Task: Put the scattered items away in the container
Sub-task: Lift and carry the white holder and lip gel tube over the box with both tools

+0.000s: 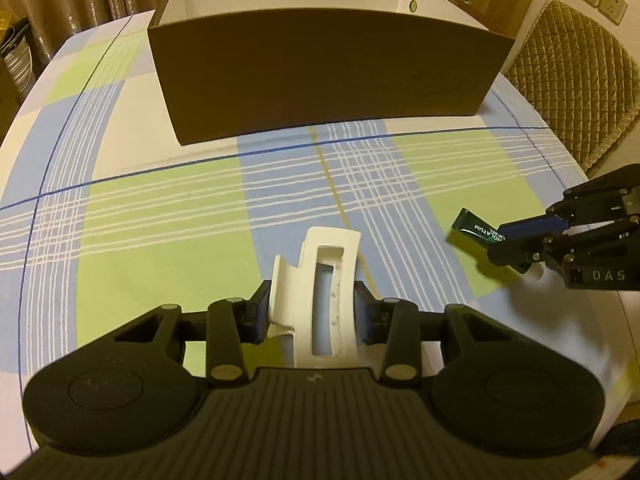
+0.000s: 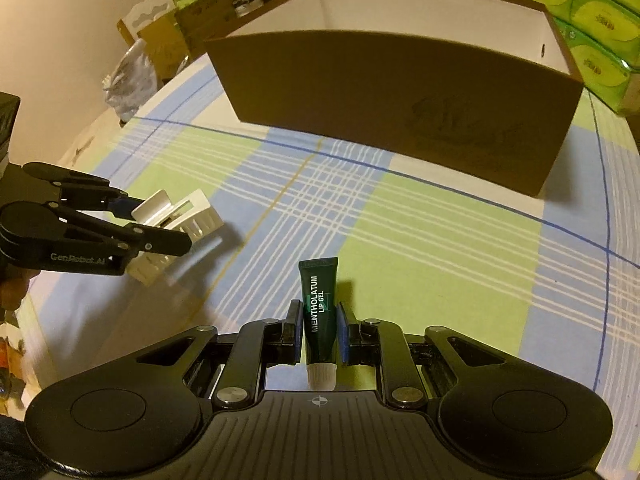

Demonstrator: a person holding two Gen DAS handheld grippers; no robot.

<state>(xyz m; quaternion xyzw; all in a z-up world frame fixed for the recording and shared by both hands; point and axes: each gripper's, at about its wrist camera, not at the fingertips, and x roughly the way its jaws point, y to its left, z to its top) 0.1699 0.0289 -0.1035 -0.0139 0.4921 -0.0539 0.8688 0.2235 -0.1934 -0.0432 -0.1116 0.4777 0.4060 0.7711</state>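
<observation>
Between both tongs and the brown cardboard box [image 1: 320, 80] a broad stretch of checked tabletop [image 1: 160, 200] is left bare, so the way toward the box is blocked only by its tall near wall, above which the open top is reached. The far side is closed off by stacked green tissue packs [image 2: 592, 20] at the right and a quilted chair back [image 1: 576, 80]. Cluttered boxes and bags [image 2: 168, 40] are crowded against the tabletop's left edge.

Right tool [image 2: 319, 330] clamps lip gel tube [image 2: 320, 308]; brown box [image 2: 400, 96] beyond on checked cloth [image 2: 420, 240].
</observation>
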